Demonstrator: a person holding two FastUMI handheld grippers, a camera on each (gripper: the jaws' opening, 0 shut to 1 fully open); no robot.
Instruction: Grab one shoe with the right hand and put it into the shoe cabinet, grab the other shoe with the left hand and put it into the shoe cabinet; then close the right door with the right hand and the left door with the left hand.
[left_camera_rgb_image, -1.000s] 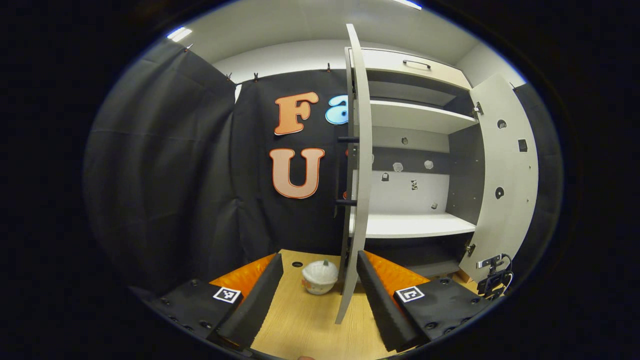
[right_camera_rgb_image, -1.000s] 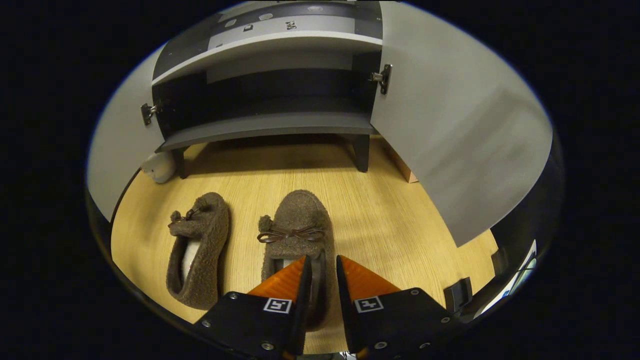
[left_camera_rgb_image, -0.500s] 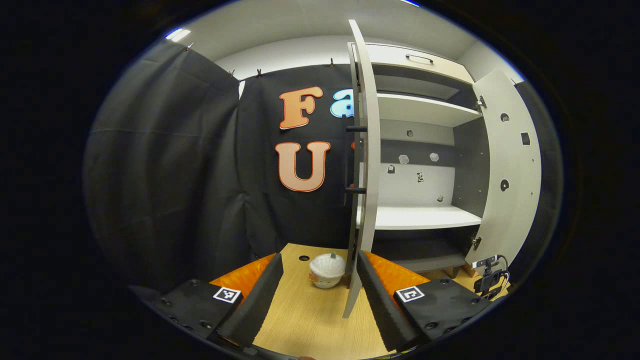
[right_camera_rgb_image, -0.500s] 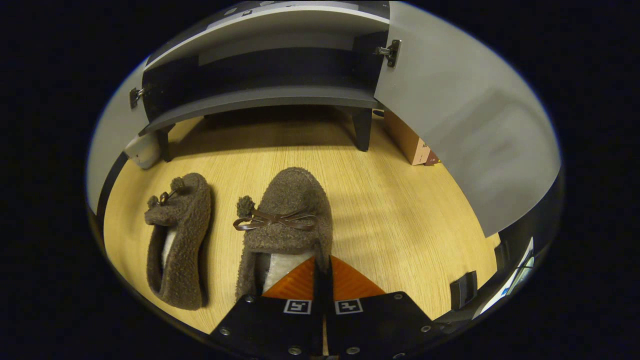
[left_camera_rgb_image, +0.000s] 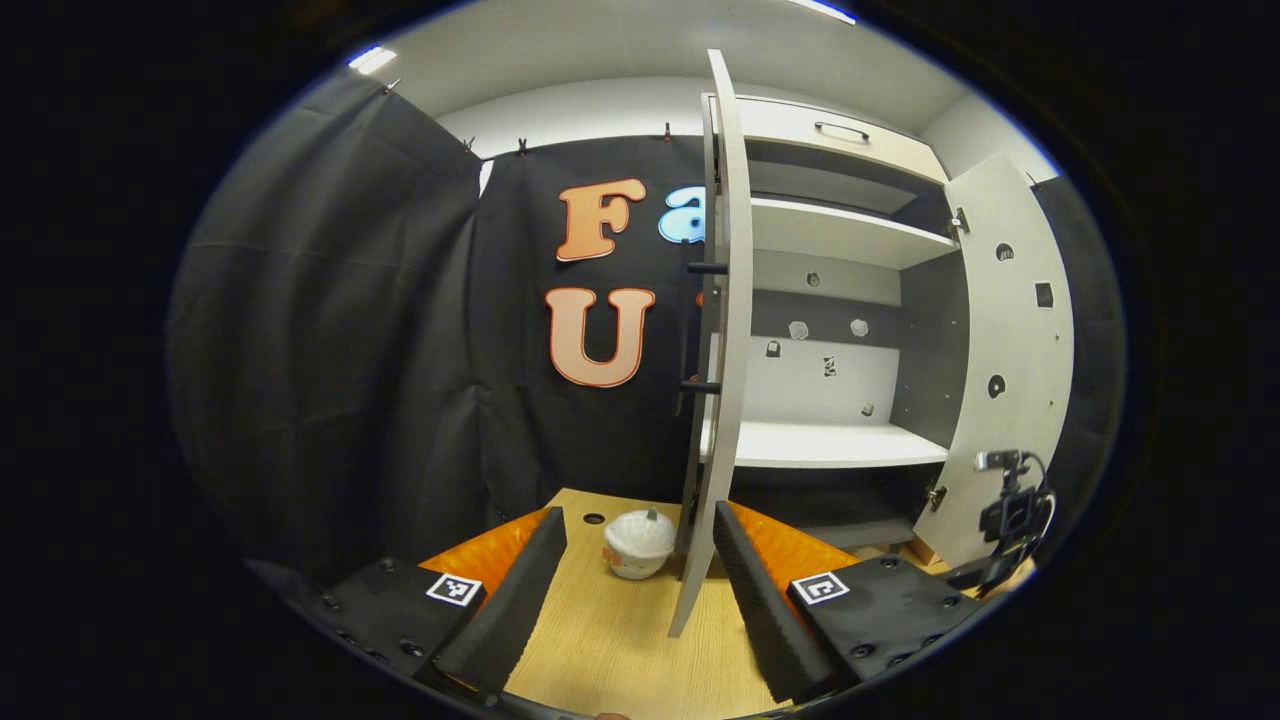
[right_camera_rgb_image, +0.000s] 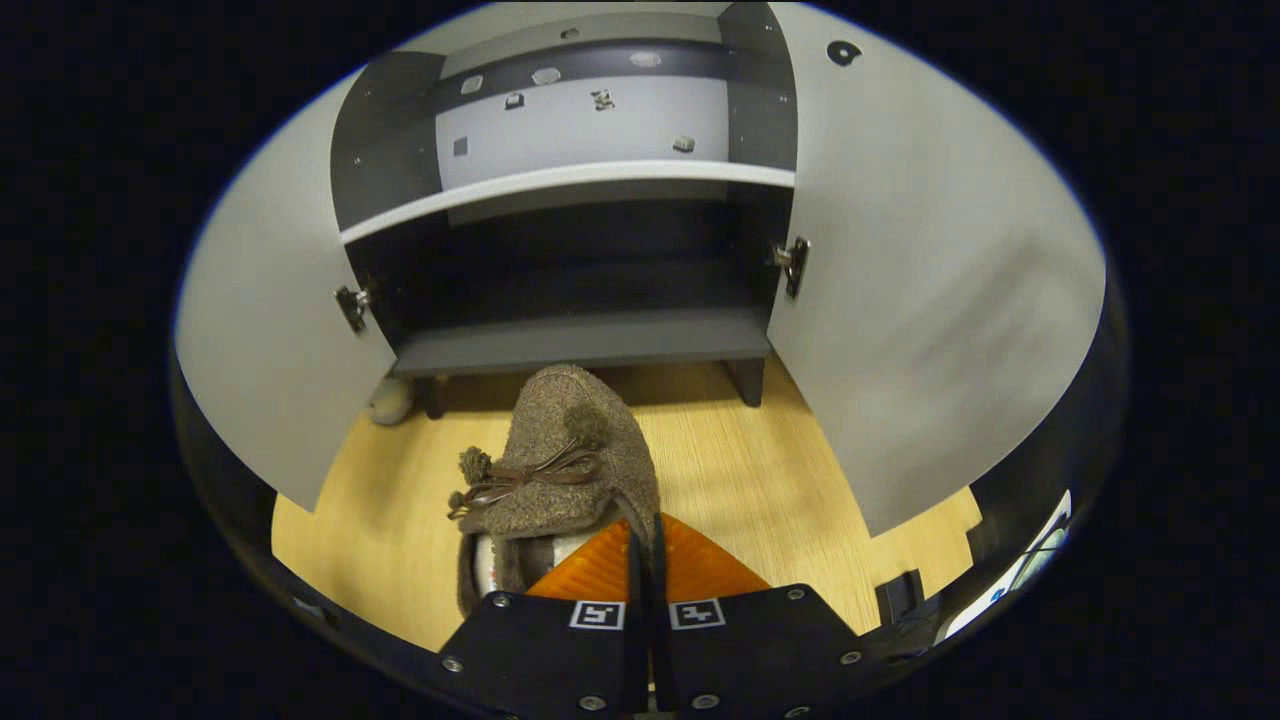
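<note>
Right gripper (right_camera_rgb_image: 645, 540) clamped on shoe (right_camera_rgb_image: 560, 470) rim; toe points straight ahead at cabinet's bottom shelf (right_camera_rgb_image: 585, 340). Left gripper (left_camera_rgb_image: 640, 590) open, idle.

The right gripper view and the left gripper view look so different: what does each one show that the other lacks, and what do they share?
The right gripper view alone has the brown shoe, pinched at its side wall by the shut right tool, pointing at the cabinet's dark bottom shelf.

The left gripper view alone has the open left tool, a small white pot on the floor, and the top drawer.

Both share the cabinet's open doors, the white shelf and the wooden floor.
</note>
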